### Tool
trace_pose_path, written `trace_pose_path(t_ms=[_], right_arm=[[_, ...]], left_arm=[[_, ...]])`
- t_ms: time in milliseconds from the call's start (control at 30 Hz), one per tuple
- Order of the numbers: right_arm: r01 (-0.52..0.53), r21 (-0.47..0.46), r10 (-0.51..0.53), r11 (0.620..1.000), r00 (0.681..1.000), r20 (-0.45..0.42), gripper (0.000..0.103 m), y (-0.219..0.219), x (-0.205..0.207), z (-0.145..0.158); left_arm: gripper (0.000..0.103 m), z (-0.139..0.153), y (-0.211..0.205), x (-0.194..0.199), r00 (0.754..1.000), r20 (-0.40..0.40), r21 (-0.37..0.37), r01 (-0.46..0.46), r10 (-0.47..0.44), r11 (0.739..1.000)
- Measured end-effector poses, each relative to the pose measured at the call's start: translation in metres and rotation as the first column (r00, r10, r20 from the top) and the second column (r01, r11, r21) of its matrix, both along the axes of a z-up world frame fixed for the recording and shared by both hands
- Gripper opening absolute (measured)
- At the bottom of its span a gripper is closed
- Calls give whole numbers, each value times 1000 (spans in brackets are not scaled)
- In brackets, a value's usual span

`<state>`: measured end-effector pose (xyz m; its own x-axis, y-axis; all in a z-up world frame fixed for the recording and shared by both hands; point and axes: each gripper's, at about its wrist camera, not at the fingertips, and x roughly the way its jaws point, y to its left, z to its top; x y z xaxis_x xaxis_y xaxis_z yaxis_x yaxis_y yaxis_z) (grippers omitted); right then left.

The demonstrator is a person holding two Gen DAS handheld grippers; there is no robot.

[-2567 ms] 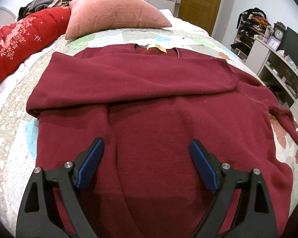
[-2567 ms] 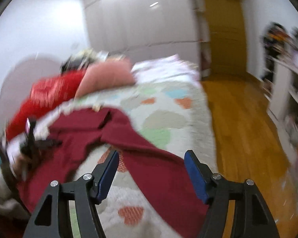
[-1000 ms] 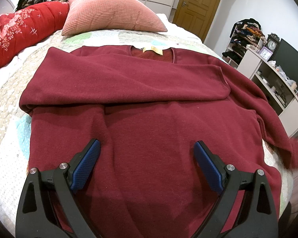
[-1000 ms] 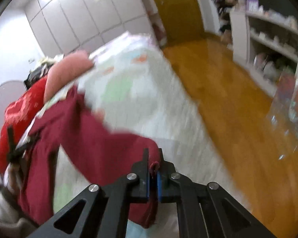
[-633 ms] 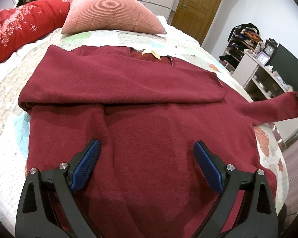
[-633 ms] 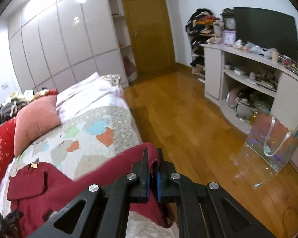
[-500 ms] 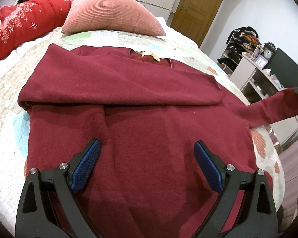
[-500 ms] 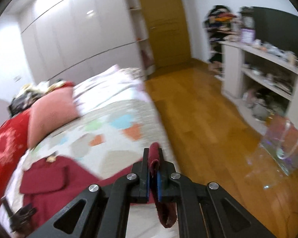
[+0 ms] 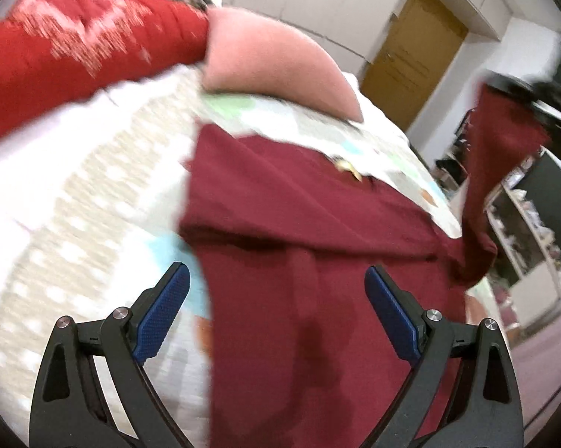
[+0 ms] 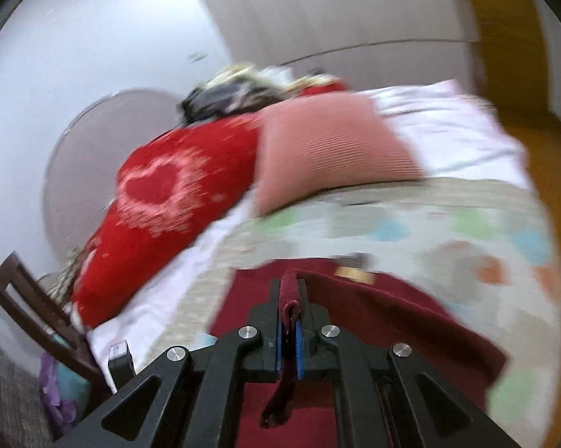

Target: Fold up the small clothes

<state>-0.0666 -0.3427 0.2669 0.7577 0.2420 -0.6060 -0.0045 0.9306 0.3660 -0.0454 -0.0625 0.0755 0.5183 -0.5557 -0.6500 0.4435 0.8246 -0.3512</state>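
A dark red sweater [image 9: 310,261] lies flat on the quilted bed, one sleeve folded across its chest. My left gripper [image 9: 276,310] is open and empty, low over the sweater's lower left edge. My right gripper [image 10: 289,321] is shut on the other sleeve's cuff [image 10: 290,291] and holds it high above the sweater's body [image 10: 373,321]. In the left wrist view that sleeve [image 9: 500,156] hangs from the right gripper [image 9: 534,97] at the upper right. Both views are blurred by motion.
A pink pillow [image 9: 276,71] and a red blanket [image 9: 67,59] lie at the head of the bed. A wooden chair [image 10: 45,317] stands at the bed's left side. Shelves [image 9: 530,224] and a wooden door [image 9: 411,59] are on the right.
My right gripper has swung the held sleeve up and over toward the sweater's body. My left gripper has shifted left, toward the sweater's left edge.
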Motion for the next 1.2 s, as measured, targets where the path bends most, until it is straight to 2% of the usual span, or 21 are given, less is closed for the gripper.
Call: trace_pose_path(t_ms=[33, 100, 133, 167, 200, 267, 367, 433, 500, 600, 733, 800, 867, 900, 967, 1033, 1133, 1200], right_arm=[[-73, 37, 73, 997, 997, -12, 5, 21, 28, -11], [-155, 121, 166, 980, 983, -85, 13, 41, 61, -37], [-181, 163, 202, 970, 971, -125, 24, 49, 71, -48], [-207, 189, 234, 960, 964, -128, 35, 55, 73, -55], [-218, 181, 241, 959, 964, -113, 38, 56, 68, -55], [-195, 85, 202, 977, 975, -96, 39, 47, 46, -52], [-50, -42, 45, 998, 993, -107, 43, 9, -1, -53], [26, -93, -37, 995, 992, -118, 44, -14, -30, -62], [93, -142, -114, 985, 983, -144, 44, -37, -59, -82], [148, -172, -184, 974, 959, -216, 44, -60, -80, -119], [87, -176, -123, 981, 971, -205, 44, -49, -84, -152], [56, -313, -119, 948, 975, -188, 43, -35, -76, -162], [44, -457, -149, 888, 970, -195, 8, -26, -65, -174], [50, -466, -161, 884, 966, -201, 8, -28, -66, -176], [61, -428, -154, 902, 970, -186, 7, -38, -82, -174], [70, -442, -173, 894, 965, -196, 7, -46, -99, -178], [49, -429, -197, 902, 931, -308, 6, -58, -113, -208], [85, -333, -188, 939, 938, -291, 6, -72, -128, -205]], left_arm=[[95, 4, 5, 1, 1000, 15, 12, -3, 3, 1000], [95, 9, 10, 2, 1000, 26, 20, -2, 2, 1000], [95, 11, 14, 3, 999, 33, 15, -3, 3, 1000], [95, 14, 16, 4, 999, 40, 9, -4, 4, 1000], [95, 16, 18, 5, 999, 49, 0, -7, 7, 1000], [95, 16, 20, 10, 999, 48, -6, -16, 16, 1000], [95, 13, 17, 22, 1000, 20, -20, -16, 16, 1000], [95, 8, 8, 33, 1000, 1, -18, -10, 10, 1000], [95, -2, 0, 46, 999, -21, 8, -30, 30, 1000], [95, -18, -8, 61, 995, -52, 60, -81, 84, 995], [95, -27, -15, 66, 991, -101, 54, -88, 93, 995], [95, -26, -21, 64, 991, -94, 75, -85, 92, 994], [95, -24, -27, 62, 994, -78, 93, -73, 80, 993], [95, -21, -29, 60, 995, -69, 93, -64, 70, 994], [95, -19, -32, 57, 998, -45, 94, -49, 54, 994], [95, -21, -37, 58, 998, -40, 115, -50, 55, 992], [95, -25, -40, 57, 998, -31, 141, -46, 51, 989], [95, -24, -38, 55, 999, -23, 141, -35, 39, 989]])
